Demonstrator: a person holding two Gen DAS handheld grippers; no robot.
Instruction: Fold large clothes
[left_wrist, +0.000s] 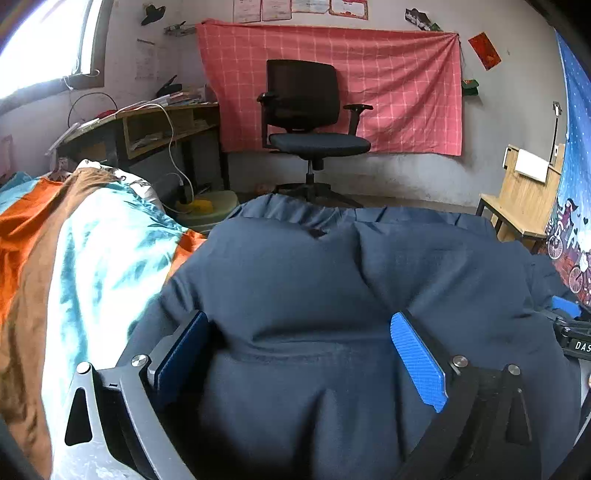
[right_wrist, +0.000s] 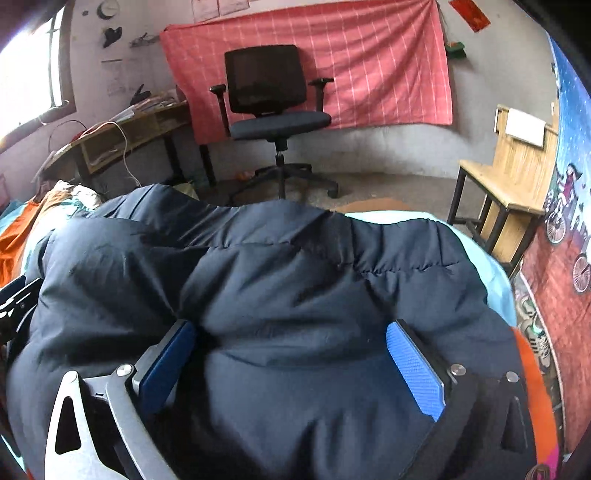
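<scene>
A dark navy puffer jacket (left_wrist: 295, 266) lies bunched on the bed and fills the lower half of both views (right_wrist: 277, 266). My left gripper (left_wrist: 299, 321) is open wide just above it. A puffy bulge of the fabric rises between its blue pads (left_wrist: 417, 365), which do not pinch it. My right gripper (right_wrist: 290, 326) stands open the same way over the jacket's right part, with fabric swelling between its pads (right_wrist: 413, 369). The right gripper's body shows at the right edge of the left wrist view (left_wrist: 572, 328).
The bedspread (left_wrist: 92, 258), in teal leaf print, orange and brown, lies left of the jacket. Beyond the bed stand a black office chair (left_wrist: 306, 122), a cluttered desk (left_wrist: 147, 125) on the left and a wooden bench (left_wrist: 524, 199) on the right. A patterned wall hanging (right_wrist: 565, 258) runs close along the right.
</scene>
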